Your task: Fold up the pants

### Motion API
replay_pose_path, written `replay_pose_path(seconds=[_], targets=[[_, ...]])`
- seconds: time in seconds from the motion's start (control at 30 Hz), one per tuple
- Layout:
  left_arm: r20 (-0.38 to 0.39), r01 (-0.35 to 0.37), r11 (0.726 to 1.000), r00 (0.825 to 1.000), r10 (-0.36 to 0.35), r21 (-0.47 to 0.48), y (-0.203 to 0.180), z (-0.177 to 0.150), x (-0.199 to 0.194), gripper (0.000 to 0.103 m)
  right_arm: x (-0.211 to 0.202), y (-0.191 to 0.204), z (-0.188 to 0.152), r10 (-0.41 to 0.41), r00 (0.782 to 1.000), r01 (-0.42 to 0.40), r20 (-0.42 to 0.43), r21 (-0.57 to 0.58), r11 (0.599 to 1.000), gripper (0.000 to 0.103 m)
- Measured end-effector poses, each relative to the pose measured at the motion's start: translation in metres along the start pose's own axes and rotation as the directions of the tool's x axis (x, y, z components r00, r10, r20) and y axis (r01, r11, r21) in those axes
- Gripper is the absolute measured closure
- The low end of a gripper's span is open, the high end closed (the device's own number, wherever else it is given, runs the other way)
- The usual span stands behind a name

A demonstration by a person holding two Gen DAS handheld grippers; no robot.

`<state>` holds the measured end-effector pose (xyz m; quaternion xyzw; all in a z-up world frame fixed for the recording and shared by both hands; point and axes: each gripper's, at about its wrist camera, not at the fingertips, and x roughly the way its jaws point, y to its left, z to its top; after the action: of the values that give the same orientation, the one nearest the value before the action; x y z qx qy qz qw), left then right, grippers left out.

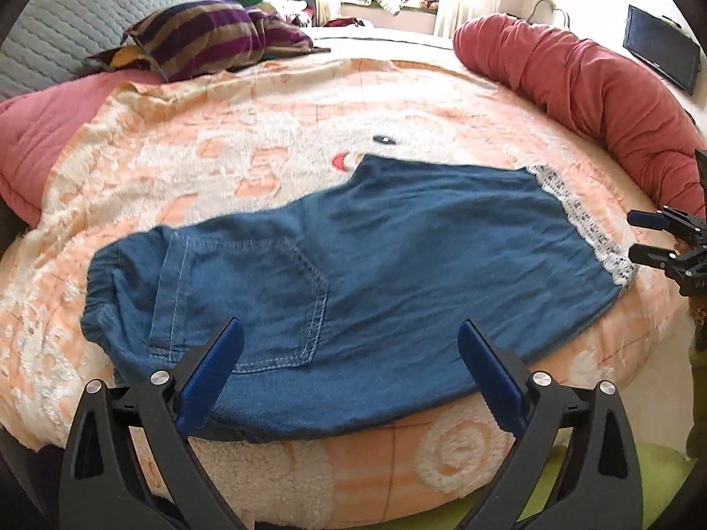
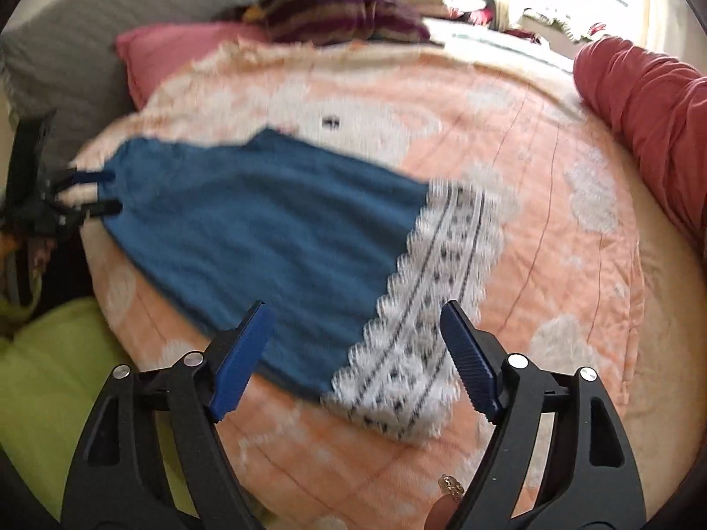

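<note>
Blue denim pants (image 1: pixel 353 243) lie folded flat across a peach and white blanket (image 1: pixel 221 141) on the bed. The back pocket (image 1: pixel 247 300) and waistband are on the left, and the white lace hem (image 1: pixel 574 216) is on the right. My left gripper (image 1: pixel 349 327) hovers open over the pocket end near the bed's front edge, with nothing between its blue pads. My right gripper (image 2: pixel 355 309) stands open above the lace hem (image 2: pixel 442 243) of the pants (image 2: pixel 265 221), which are blurred there. Each gripper shows in the other's view, the right gripper (image 1: pixel 632 238) and the left gripper (image 2: pixel 115 192), both open.
A red rolled bolster (image 1: pixel 596 88) runs along the bed's right side. A striped pillow (image 1: pixel 207 39), a pink pillow (image 1: pixel 39 141) and a grey quilted headboard (image 1: pixel 66 22) lie at the back left. A dark screen (image 1: pixel 663 57) stands far right. Lime-green fabric (image 2: pixel 57 380) lies below the bed's front edge.
</note>
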<state>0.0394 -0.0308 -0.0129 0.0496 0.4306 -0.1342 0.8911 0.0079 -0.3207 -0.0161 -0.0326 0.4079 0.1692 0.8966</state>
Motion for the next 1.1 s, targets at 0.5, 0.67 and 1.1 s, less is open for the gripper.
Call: replay_pose_path(seconds=[0.5, 0.67, 1.1], targets=[[0.003, -0.008, 1.0, 1.0, 0.008, 0.014, -0.016, 0.006, 0.002, 0.005, 0.015, 0.025, 0.023, 0.016, 0.997, -0.014, 0.078, -0.014, 1.0, 0.018], [-0.018, 0.01, 0.999, 1.0, -0.009, 0.039, -0.026, 0.004, 0.014, 0.005, 0.031, 0.024, 0.017, -0.006, 1.0, 0.006, 0.024, -0.004, 1.0, 0.018], [-0.176, 0.044, 0.998, 0.984, -0.036, 0.042, -0.033, -0.016, 0.057, 0.005, 0.063, 0.01, -0.013, 0.011, 0.994, -0.005, -0.106, 0.063, 0.998, 0.018]])
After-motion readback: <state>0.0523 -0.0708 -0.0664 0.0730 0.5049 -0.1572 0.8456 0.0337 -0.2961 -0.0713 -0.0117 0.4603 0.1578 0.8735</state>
